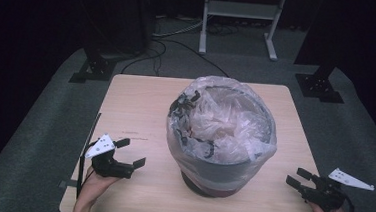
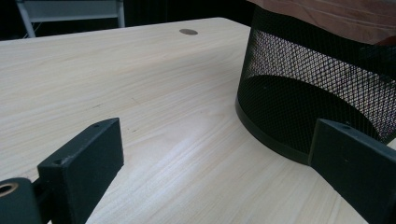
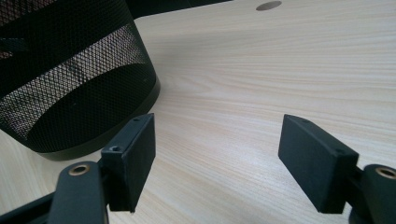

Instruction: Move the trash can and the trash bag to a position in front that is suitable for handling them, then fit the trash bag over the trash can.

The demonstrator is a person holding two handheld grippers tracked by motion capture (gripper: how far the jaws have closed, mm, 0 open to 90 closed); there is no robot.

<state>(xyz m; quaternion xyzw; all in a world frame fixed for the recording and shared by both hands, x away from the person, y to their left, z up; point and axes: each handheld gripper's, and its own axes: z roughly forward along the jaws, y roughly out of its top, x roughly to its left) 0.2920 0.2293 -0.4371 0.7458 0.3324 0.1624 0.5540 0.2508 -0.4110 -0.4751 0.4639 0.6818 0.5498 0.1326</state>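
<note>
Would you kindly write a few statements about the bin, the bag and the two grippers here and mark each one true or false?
1. The left gripper is open. True.
2. The right gripper is shut on the bag. False: it is open, holds nothing and is apart from the bag.
3. The bag lines the bin and folds over its rim. True.
4. The bin lies on its side. False: it stands upright on the table.
5. The bin's wall is black mesh. True.
6. Both grippers are on the bin's left side. False: one is on each side.
</note>
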